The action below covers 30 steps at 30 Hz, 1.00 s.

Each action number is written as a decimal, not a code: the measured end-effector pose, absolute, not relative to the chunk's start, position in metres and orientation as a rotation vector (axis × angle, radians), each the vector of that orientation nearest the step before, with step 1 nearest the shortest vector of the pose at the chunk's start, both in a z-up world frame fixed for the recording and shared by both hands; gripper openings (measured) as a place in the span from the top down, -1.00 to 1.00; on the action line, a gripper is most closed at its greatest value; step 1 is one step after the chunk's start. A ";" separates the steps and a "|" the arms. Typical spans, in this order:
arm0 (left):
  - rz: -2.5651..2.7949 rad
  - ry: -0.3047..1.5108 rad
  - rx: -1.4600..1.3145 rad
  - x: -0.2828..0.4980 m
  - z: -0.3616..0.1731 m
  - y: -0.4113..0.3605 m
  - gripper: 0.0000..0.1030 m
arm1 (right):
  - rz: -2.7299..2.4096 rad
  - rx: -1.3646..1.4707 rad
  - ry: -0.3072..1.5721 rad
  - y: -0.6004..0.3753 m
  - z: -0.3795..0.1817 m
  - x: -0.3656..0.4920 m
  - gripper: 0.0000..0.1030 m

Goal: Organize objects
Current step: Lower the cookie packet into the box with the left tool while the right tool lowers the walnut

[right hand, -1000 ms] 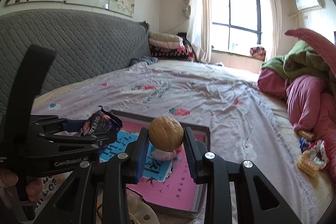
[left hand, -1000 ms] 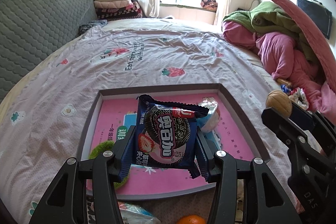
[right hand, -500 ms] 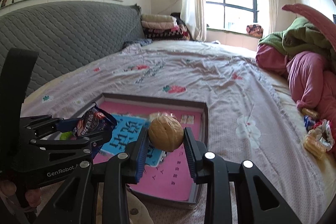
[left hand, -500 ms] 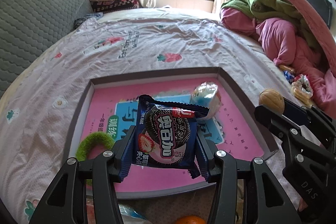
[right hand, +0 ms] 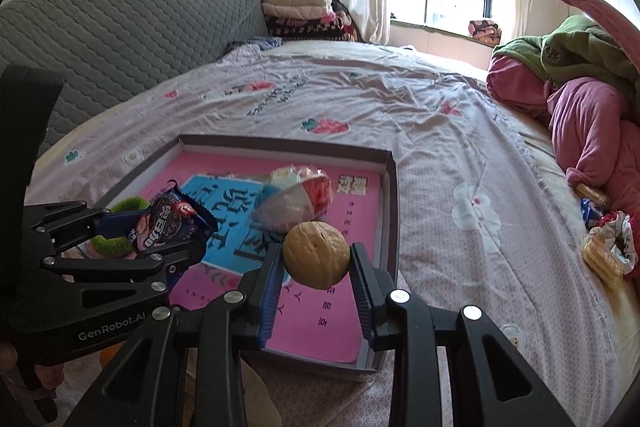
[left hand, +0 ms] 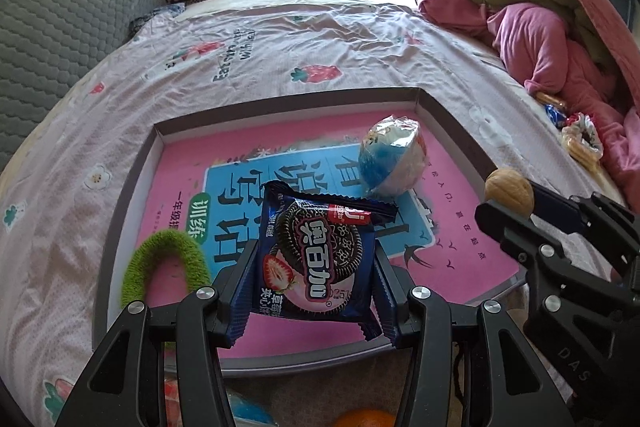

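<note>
Packet upright lengthwise, pinched in left tool; right tool clamps walnut.

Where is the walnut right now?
The walnut is gripped between the right gripper's fingers, held above the tray's right side, just in front of the wrapped ball.

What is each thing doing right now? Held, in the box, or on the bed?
Cookie packet: held by the left tool, above the box.
Walnut: held by the right tool.
Wrapped ball: lying in the box.
Green hair tie: lying in the box.
</note>
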<state>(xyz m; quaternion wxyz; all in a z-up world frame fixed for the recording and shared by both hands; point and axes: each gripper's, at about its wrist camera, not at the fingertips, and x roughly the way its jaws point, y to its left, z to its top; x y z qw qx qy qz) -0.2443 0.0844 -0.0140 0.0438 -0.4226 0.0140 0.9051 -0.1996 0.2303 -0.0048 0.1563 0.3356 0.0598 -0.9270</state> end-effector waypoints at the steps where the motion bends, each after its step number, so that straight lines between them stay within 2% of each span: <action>1: 2.764 0.046 -1.299 -0.245 -0.015 0.085 -0.03 | -2.648 0.968 0.171 0.230 -0.006 -0.200 0.35; 18: 2.735 0.029 -1.390 -0.255 -0.026 0.087 -0.03 | -2.614 1.033 0.243 0.219 -0.019 -0.202 0.35; 30: 2.729 0.013 -1.421 -0.263 -0.031 0.086 -0.03 | -2.600 1.076 0.215 0.222 -0.026 -0.206 0.35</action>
